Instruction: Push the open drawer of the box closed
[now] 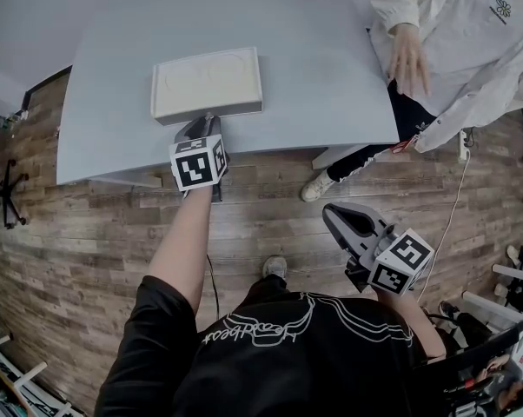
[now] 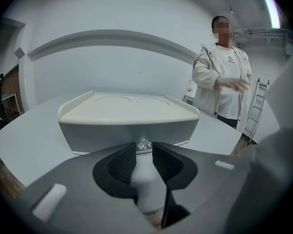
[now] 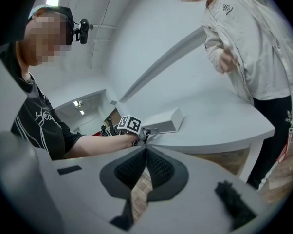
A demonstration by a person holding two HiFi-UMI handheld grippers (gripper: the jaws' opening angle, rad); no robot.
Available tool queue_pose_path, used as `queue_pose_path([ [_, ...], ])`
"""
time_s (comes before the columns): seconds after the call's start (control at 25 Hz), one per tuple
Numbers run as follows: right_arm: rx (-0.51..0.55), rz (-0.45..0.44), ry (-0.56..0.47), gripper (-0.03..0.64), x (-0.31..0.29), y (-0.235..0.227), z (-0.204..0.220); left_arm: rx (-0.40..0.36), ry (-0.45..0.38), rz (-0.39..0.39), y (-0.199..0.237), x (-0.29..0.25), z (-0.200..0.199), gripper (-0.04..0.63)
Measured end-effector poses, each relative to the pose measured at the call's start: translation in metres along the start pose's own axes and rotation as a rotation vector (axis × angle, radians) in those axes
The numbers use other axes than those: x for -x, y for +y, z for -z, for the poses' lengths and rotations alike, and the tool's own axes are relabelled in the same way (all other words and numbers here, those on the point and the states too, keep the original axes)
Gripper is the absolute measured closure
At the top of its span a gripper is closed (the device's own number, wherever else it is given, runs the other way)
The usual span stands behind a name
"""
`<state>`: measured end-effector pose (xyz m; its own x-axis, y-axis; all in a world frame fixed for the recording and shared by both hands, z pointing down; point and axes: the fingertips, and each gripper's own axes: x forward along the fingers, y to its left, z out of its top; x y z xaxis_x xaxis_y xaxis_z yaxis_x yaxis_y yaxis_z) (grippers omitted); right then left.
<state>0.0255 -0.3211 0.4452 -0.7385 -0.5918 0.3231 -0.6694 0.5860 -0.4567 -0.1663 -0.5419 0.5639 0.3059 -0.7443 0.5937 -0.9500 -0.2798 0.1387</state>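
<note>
A white box (image 1: 208, 83) lies flat on the grey table (image 1: 331, 85), its front face toward me. In the left gripper view that front (image 2: 127, 130) looks flush, with a small clear knob (image 2: 143, 143) low at its middle. My left gripper (image 1: 201, 127) is right at the front of the box. Its jaws (image 2: 144, 149) stand open with a narrow gap, and the knob sits at their tips without being pressed. My right gripper (image 1: 331, 215) hangs shut and empty over the floor, off the table's near edge. From the right gripper view (image 3: 146, 150) the box (image 3: 165, 122) shows far off.
A person in a white jacket (image 1: 457, 33) stands at the table's right end, one hand (image 1: 407, 59) resting on the top. The table's near edge (image 1: 244, 159) runs just under my left gripper. Wooden floor (image 1: 270, 224) lies below, and clutter sits at the right edge (image 1: 505, 320).
</note>
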Motion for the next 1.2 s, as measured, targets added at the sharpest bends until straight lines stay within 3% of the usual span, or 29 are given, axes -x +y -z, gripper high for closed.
queue_pose_path([
  [0.16,0.007,-0.022,0.006,0.606,0.0,0.005,0.0,0.046,-0.025,0.033,-0.006,0.017,0.002,0.468],
  [0.28,0.023,-0.044,0.012,0.607,0.003,0.014,0.0,0.081,-0.063,0.104,-0.025,0.051,0.003,0.475],
  [0.6,0.122,-0.137,-0.016,0.607,0.045,0.082,0.011,0.019,-0.205,0.361,-0.129,0.222,0.023,0.554],
  [0.68,0.156,-0.168,-0.04,0.606,0.067,0.107,0.017,-0.01,-0.24,0.404,-0.159,0.271,0.032,0.585],
  [0.92,0.23,-0.221,-0.102,0.607,0.175,0.183,0.067,-0.101,-0.317,0.545,-0.274,0.421,0.086,0.588],
  [1.2,0.269,-0.259,-0.143,0.607,0.3,0.254,0.115,-0.175,-0.331,0.576,-0.382,0.546,0.169,0.588],
])
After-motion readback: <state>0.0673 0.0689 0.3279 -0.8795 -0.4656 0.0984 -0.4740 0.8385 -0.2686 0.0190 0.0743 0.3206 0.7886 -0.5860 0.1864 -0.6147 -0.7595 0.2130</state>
